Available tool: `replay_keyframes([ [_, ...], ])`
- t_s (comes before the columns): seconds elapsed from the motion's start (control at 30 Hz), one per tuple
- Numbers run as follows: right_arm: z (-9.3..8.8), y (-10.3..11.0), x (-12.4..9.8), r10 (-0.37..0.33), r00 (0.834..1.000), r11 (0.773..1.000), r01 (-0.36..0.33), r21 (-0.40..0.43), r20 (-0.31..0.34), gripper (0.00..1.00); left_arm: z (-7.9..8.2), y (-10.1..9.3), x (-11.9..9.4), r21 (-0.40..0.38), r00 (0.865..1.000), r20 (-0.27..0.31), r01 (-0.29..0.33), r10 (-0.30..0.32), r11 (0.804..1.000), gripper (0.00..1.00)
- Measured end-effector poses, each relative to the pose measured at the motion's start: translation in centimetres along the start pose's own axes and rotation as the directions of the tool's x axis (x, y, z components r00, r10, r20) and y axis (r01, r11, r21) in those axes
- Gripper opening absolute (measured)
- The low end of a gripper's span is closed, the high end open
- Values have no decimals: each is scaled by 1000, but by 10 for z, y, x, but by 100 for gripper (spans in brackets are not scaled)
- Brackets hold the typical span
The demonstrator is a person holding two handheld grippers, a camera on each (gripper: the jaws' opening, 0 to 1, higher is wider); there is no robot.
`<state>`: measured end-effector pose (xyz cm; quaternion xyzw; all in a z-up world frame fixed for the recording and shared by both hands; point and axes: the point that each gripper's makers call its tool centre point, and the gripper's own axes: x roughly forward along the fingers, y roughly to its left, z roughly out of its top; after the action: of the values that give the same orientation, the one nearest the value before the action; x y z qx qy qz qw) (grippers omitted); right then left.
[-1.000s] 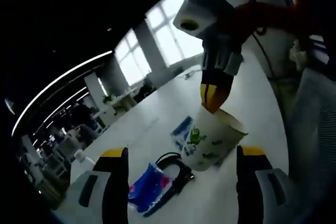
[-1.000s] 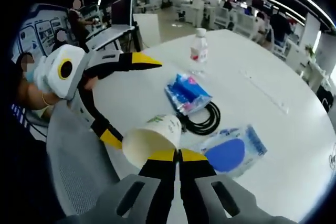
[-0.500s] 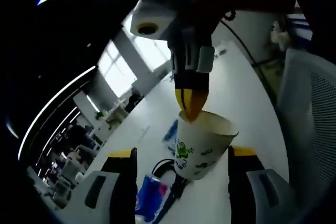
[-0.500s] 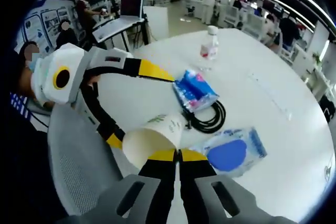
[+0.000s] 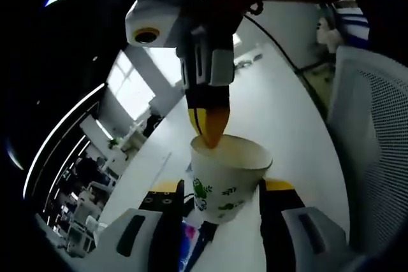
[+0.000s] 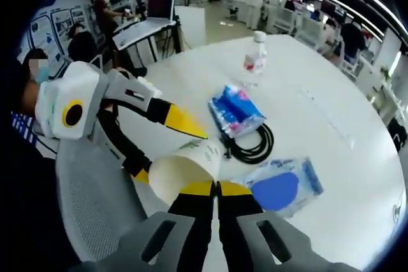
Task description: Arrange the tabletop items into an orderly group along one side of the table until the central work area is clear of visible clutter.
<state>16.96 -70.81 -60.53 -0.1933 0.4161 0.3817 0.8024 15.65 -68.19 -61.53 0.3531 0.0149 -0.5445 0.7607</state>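
A white paper cup (image 6: 182, 170) with green print hangs tilted above the table's near edge. My right gripper (image 6: 217, 188) is shut on the cup's rim. In the left gripper view that same gripper (image 5: 207, 128) comes down from above and pinches the rim of the cup (image 5: 226, 176). My left gripper (image 5: 222, 186) is open, one jaw on each side of the cup and close to its wall. In the right gripper view the left gripper (image 6: 169, 156) reaches in from the left and straddles the cup.
On the white round table (image 6: 319, 106) lie a blue tissue packet (image 6: 236, 111), a black cable coil (image 6: 252, 144) and a clear bag with a blue item (image 6: 280, 186). A water bottle (image 6: 255, 55) stands farther back. A grey mesh chair (image 6: 95, 208) is beside the table.
My left gripper has moved in toward the cup, and its jaws now straddle it closely. The right gripper has kept hold of the cup's rim in much the same place.
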Motion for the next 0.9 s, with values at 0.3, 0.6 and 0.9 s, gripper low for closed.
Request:
replay_keyframes([
  [0.3, 5, 5, 1, 43, 999, 999, -43, -4, 17, 0, 0, -4, 0, 4, 1000, -2, 26, -26, 1000, 41],
  [0.6, 11, 3, 2, 44, 998, 999, -44, 6, 45, 0, -1, -1, 1, -75, 1000, 8, 29, -29, 997, 40],
  [0.9, 16, 0, 5, 48, 995, 998, -52, 46, 92, 1, -3, 0, 1, -223, 998, 26, 55, -51, 973, 38],
])
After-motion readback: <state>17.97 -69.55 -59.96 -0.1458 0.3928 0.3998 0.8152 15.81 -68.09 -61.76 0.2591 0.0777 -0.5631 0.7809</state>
